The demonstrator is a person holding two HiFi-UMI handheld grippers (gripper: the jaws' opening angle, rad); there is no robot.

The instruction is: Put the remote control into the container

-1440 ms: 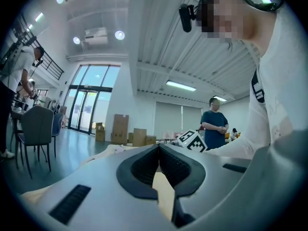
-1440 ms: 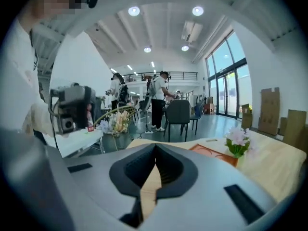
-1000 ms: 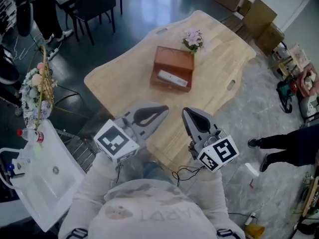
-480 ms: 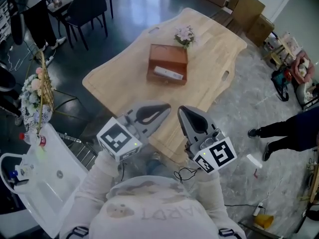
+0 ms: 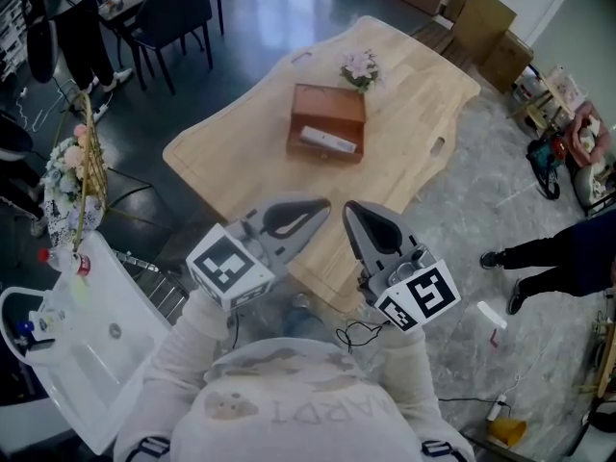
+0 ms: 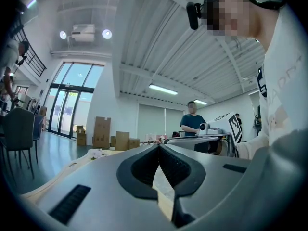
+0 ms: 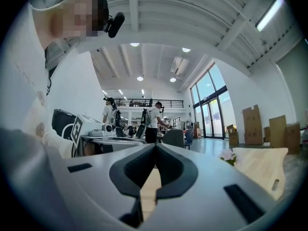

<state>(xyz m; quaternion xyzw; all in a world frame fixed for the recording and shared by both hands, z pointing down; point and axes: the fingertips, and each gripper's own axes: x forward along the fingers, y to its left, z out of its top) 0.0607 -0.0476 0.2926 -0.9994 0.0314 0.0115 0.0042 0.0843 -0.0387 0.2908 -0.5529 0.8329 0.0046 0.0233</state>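
Observation:
A brown open box (image 5: 327, 114) stands on the wooden table (image 5: 236, 152), and a white remote control (image 5: 328, 141) lies inside it. Both grippers hang close to my body, above the table's near edge and well short of the box. My left gripper (image 5: 323, 204) has its jaws pressed together with nothing between them, as the left gripper view (image 6: 159, 146) also shows. My right gripper (image 5: 352, 208) is shut and empty too; its jaws meet in the right gripper view (image 7: 155, 146). The box and remote do not appear in either gripper view.
A small bunch of flowers (image 5: 359, 68) lies on the table behind the box. A white basin (image 5: 87, 340) and a flower basket (image 5: 72, 176) stand at the left. Dark chairs (image 5: 178, 8) are beyond the table, cardboard boxes (image 5: 481, 22) at the back right, a person's legs (image 5: 558, 268) at the right.
The head view has shifted slightly, so the table and box sit a little higher in the picture. Both grippers stay shut and in about the same place.

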